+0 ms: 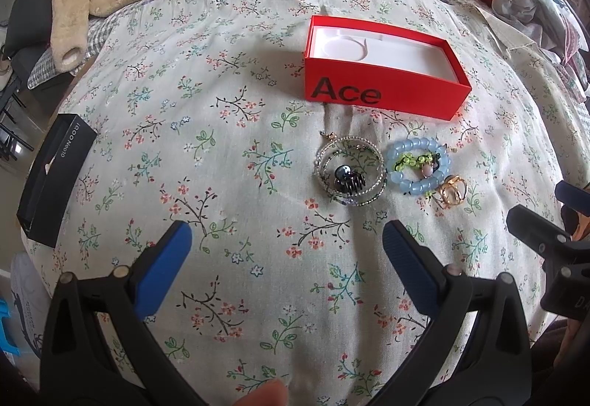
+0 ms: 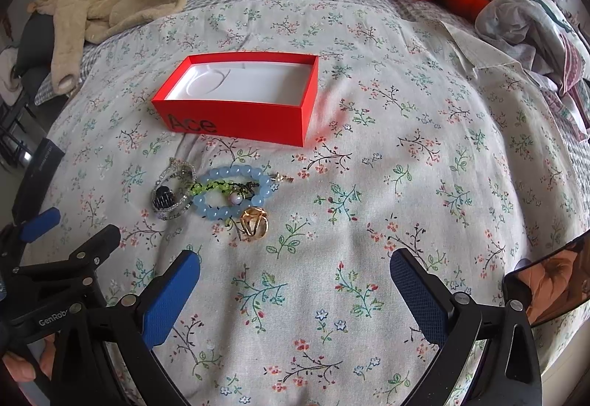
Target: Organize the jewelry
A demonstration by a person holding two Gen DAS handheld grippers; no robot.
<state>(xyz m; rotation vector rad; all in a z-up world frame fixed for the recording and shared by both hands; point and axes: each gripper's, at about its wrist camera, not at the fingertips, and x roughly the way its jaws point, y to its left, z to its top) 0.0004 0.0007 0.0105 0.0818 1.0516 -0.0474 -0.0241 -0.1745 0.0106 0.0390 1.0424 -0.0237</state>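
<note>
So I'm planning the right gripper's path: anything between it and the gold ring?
Nothing: only bare floral bedspread lies between the open right gripper and the gold ring, in the right wrist view.

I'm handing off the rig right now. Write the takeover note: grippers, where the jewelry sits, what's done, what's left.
Left gripper: open, empty, hovering over the bedspread short of the jewelry.
Right gripper: open, empty, just right of the pile.
Red box: open, nothing in its white tray, on the bed behind the jewelry.
Jewelry, in a cluster in front of the box: silver coil bracelet with a dark hair clip inside its ring; blue bead bracelet with a green bead string across it; gold ring at its near right edge.
Done: nothing boxed yet.
Left: move every piece into the box.
</note>
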